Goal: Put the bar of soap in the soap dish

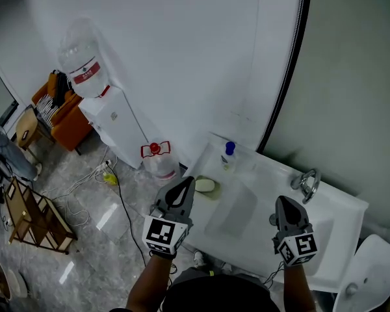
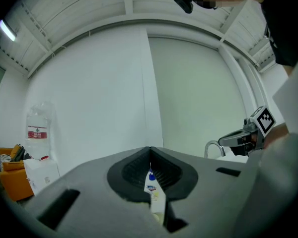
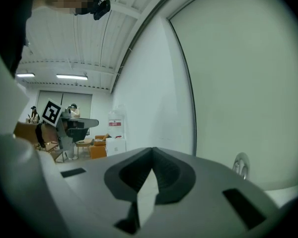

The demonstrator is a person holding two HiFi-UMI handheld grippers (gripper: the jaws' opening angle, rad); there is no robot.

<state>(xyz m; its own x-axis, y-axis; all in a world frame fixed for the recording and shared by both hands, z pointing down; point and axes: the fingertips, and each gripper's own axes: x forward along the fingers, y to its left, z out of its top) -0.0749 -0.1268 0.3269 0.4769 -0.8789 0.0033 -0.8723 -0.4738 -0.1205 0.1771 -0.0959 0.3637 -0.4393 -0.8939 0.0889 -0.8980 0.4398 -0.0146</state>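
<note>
Soap bar (image 1: 205,185) just ahead of your left tool (image 1: 181,188); it and right tool (image 1: 286,207) pressed together, empty, poised to reach.

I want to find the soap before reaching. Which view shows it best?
The head view: the soap lies in plain sight at the sink edge. The left gripper view shows only a pale sliver, perhaps it; the right gripper view shows none.
</note>
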